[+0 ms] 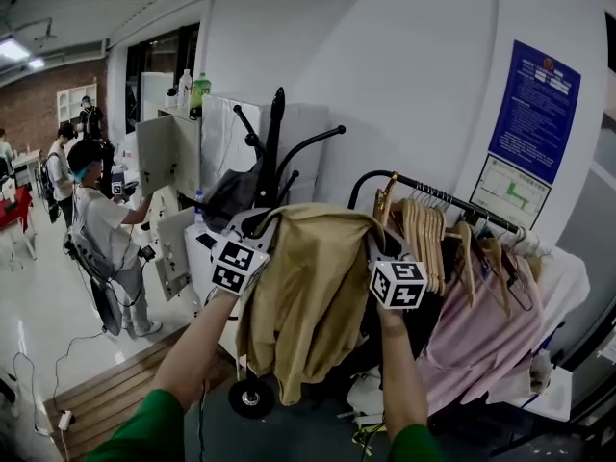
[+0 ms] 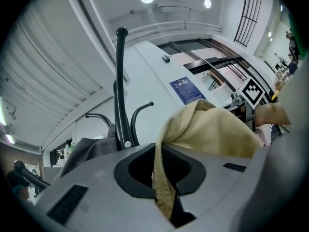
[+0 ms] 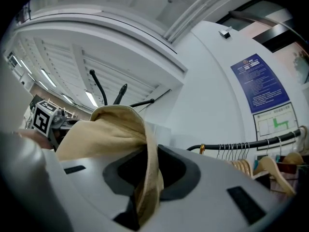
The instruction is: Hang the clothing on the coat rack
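left gripper [image 2: 164, 175], right gripper [image 3: 144, 178]: each clamped on one tan garment [image 1: 308, 296] | one coat rack [image 1: 272, 142] behind it, one grey garment [image 1: 231, 195] hanging there | one rail [image 1: 433, 193] with hangers [image 1: 423, 237], at right | people [image 1: 96, 224] far left

The tan garment [image 1: 313, 296] is soft matt cloth; the coat rack [image 1: 272, 138] glossy black metal; the hangers [image 1: 425, 241] smooth pale wood.

Lab-style test hall, not a home or a shop.
We note a brick wall [image 1: 38, 104] and strip lights [image 1: 14, 51] at upper left, a white partition wall [image 1: 404, 65], a blue notice [image 1: 534, 109] at upper right, cables [image 1: 38, 373] loose on the floor at lower left, people [image 1: 96, 219] standing at left, and a coat rack [image 1: 274, 147] beside a clothes rail [image 1: 433, 192] of wooden hangers [image 1: 423, 243].
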